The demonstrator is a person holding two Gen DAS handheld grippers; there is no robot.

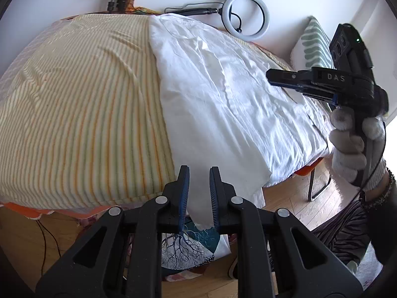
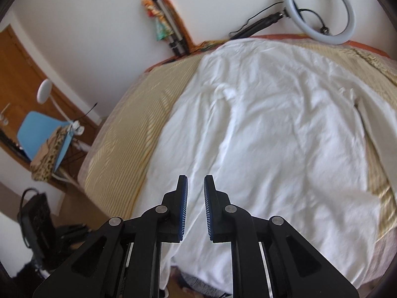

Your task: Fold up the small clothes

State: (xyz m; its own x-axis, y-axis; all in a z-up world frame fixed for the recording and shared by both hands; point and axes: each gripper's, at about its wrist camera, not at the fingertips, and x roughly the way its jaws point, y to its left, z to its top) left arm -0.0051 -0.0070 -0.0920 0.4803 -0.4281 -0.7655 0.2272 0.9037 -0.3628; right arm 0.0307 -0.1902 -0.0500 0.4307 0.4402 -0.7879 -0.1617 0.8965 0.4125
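Both tools, left (image 1: 199,171) and right (image 2: 196,180), slightly parted, empty, above white shirt (image 2: 260,136) on bed (image 1: 74,99).

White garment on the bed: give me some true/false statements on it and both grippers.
1. The white garment lies spread on the striped bed cover. True.
2. The left gripper is clamped on the garment. False: its jaws are apart and hold nothing.
3. The right gripper is open above the garment. True.
4. The garment is already folded into a small square. False: it lies spread out.
5. A ring light leans against the wall. True.
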